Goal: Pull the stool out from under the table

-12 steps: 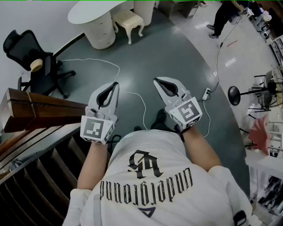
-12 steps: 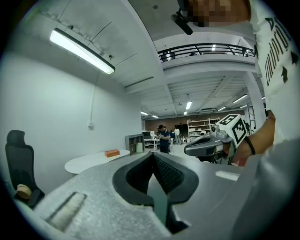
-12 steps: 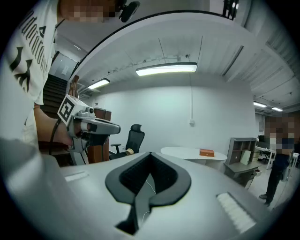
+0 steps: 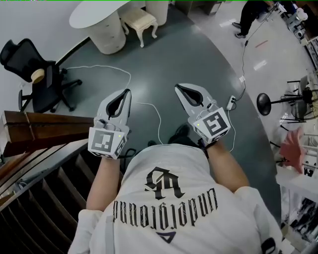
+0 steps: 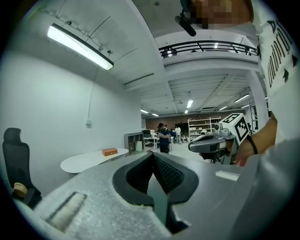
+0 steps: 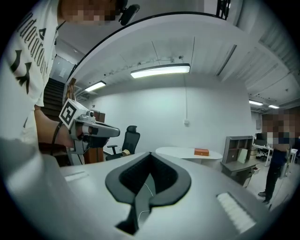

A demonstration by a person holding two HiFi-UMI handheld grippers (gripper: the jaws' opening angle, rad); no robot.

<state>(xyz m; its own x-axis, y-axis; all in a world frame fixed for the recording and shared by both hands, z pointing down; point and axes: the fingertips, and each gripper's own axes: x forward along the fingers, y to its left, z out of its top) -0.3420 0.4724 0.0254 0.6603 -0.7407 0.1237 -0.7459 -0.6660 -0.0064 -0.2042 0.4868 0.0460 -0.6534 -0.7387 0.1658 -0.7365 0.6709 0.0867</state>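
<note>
A cream stool (image 4: 139, 20) with curved legs stands at the edge of a white oval table (image 4: 94, 12), far across the grey floor at the top of the head view. Both grippers hang in front of the person, well short of it. My left gripper (image 4: 128, 92) is shut and holds nothing. My right gripper (image 4: 177, 88) is shut and empty too. The left gripper view shows the table (image 5: 91, 159) with an orange box (image 5: 109, 151) on it, past my shut jaws (image 5: 152, 155). The right gripper view shows the same table (image 6: 187, 152) beyond its shut jaws (image 6: 150, 153). The stool is hidden in both gripper views.
A black office chair (image 4: 37, 74) stands at the left by the wall. A wooden stair rail (image 4: 44, 130) and dark steps lie at the lower left. A white cable (image 4: 149, 106) and a power strip (image 4: 231, 103) lie on the floor. A person (image 4: 248, 15) stands far right.
In the head view the table, stool and chair have slid slightly up and left. Both grippers stay shut and side by side.
</note>
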